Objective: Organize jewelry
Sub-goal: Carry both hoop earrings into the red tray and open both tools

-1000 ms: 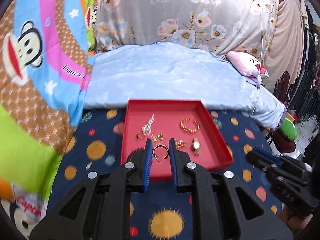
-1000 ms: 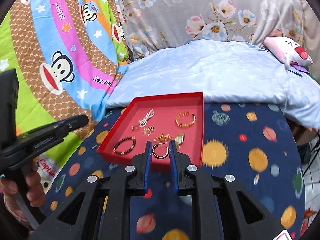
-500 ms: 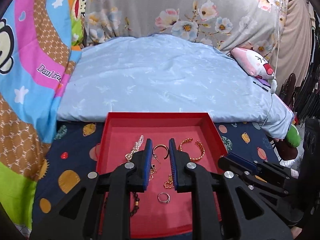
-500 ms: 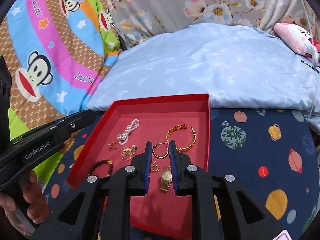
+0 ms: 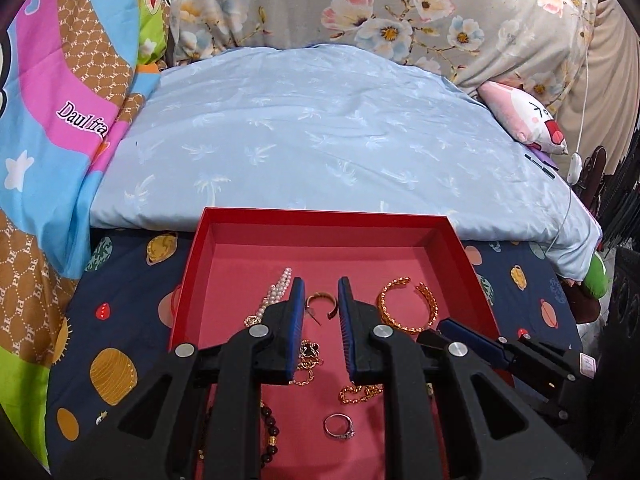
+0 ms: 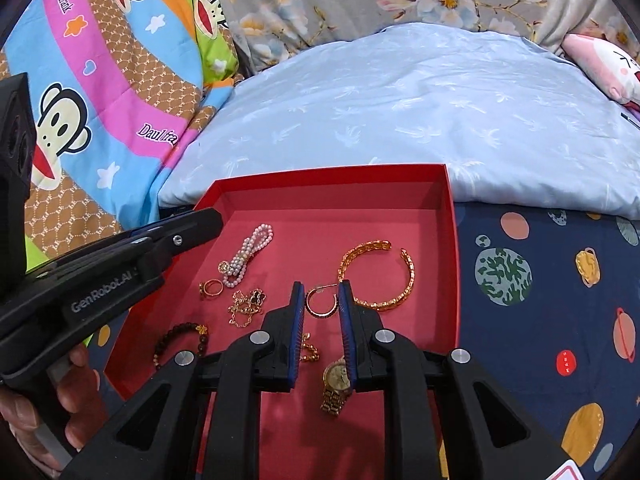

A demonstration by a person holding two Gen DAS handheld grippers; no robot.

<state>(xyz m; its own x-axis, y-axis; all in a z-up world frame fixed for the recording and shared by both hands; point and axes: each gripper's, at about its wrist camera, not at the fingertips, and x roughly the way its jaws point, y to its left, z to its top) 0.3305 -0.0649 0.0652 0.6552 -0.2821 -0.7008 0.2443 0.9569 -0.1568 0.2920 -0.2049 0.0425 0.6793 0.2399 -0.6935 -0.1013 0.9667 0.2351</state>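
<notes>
Between your left gripper (image 5: 319, 306) fingertips sits a small gold hoop earring (image 5: 321, 303), and your right gripper (image 6: 322, 300) pinches its twin, another hoop earring (image 6: 321, 301), the same way. Both sets of jaws are closed down to a narrow gap, each earring bridging it, so you appear to be carrying a matched pair to lay side by side. Both tools hang over the red tray (image 5: 320, 216), where the rest of the jewelry lies. Just right of your right tool's tips is the open gold bangle (image 6: 378, 274); left of them are the pearl strand (image 6: 248, 254) and a gold ring (image 6: 211, 288). Under that tool's right finger lies the gold watch (image 6: 336, 384). Bare tray floor beyond both tips looks the likeliest landing spot.
</notes>
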